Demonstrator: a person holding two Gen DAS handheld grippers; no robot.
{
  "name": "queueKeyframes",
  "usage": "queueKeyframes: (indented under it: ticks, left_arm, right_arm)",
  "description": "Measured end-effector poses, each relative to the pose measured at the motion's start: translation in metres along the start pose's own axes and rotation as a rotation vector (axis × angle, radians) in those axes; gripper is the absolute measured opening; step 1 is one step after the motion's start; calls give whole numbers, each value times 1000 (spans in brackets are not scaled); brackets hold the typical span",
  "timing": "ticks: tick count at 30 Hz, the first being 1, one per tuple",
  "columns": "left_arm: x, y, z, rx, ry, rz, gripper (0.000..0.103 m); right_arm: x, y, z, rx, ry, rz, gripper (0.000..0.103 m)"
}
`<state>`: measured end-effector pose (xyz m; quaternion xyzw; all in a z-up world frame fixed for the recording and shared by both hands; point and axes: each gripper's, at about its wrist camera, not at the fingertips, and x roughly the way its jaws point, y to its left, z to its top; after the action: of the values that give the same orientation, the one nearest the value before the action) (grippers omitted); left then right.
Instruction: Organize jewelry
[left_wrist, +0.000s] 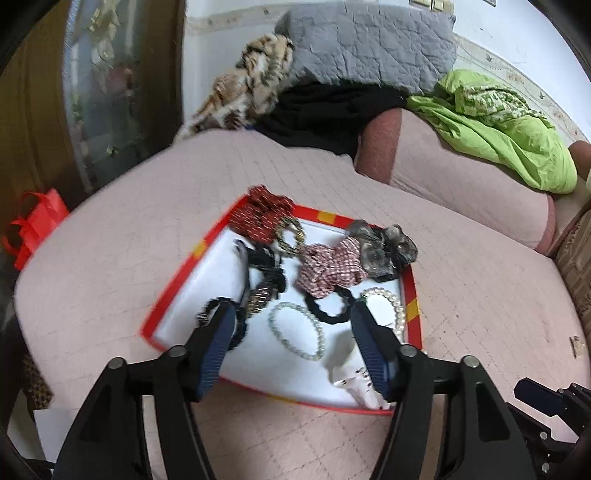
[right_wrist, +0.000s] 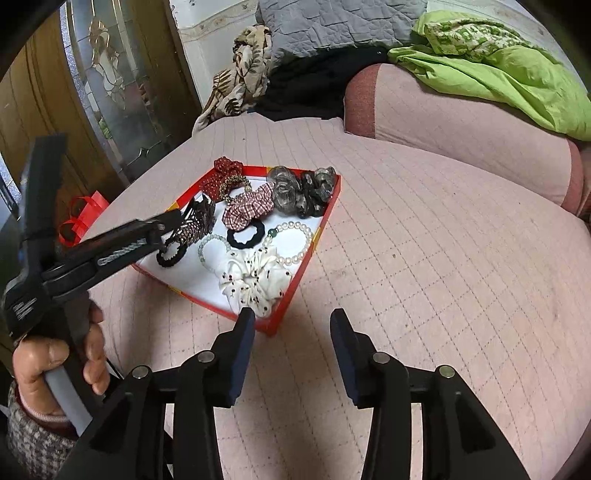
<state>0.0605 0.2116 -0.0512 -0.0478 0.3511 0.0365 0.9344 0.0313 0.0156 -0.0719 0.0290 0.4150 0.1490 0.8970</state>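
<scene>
Red cardboard walls frame the shallow white-floored tray lying on the pink quilted bed, and the jewelry and hair ties sit inside it. Along its far side are a red dotted scrunchie, a gold-and-black bracelet, a red checked scrunchie and a grey-black scrunchie. Nearer lie a black hair tie, a pale green bead bracelet, a white pearl bracelet and a white spotted scrunchie by the near corner. The left tool hangs over the tray with its jaws wide and nothing between the pads, a frilly black hair tie just under its left finger. The right tool stands half open and empty over the bed, beside the tray's near corner. A hand in a grey knitted sleeve grips the left handle
</scene>
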Motion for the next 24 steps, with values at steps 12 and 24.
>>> queueKeyframes:
  ticks: [12,24]
  left_arm:
    - [-82,-10,-18,83,-198,108,92]
    - [-133,-16,-26,36,-250,130,101]
  right_arm:
    - [-16,-3,-25,30,-18,-33,48]
    - [-43,-4,-52,65,-30,-9,57]
